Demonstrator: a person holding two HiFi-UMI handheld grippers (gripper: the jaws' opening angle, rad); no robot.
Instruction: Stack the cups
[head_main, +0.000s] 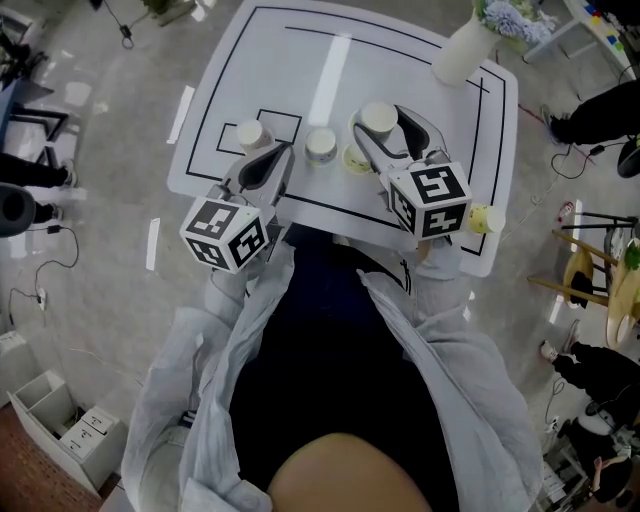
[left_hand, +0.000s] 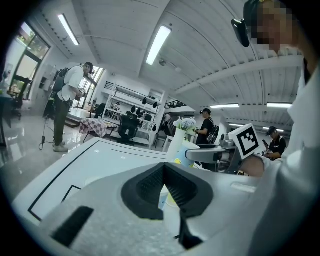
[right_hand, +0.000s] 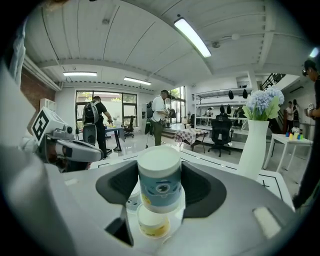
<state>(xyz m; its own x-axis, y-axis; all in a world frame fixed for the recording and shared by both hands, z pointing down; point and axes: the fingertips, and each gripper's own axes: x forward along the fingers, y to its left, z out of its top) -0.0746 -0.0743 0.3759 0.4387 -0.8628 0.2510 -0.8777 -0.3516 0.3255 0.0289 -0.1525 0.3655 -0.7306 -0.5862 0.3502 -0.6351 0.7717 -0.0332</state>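
My right gripper (head_main: 385, 126) is shut on an upturned white cup with a blue print (right_hand: 159, 181), the pads pressing its sides. It hangs just over a yellow-printed cup (right_hand: 151, 223) that stands on the white table (head_main: 250, 60). In the head view the held cup (head_main: 378, 117) is beside the yellow one (head_main: 356, 159), with another cup (head_main: 320, 146) to their left. My left gripper (head_main: 264, 162) is shut and empty, close to a further upturned cup (head_main: 253, 134). Its pads (left_hand: 150, 187) meet at the tips.
A tall white vase (head_main: 463, 50) of flowers stands at the table's far right corner. A small yellow cup (head_main: 487, 218) sits near the right edge. Black lines mark the tabletop. People, chairs and tables stand in the room beyond.
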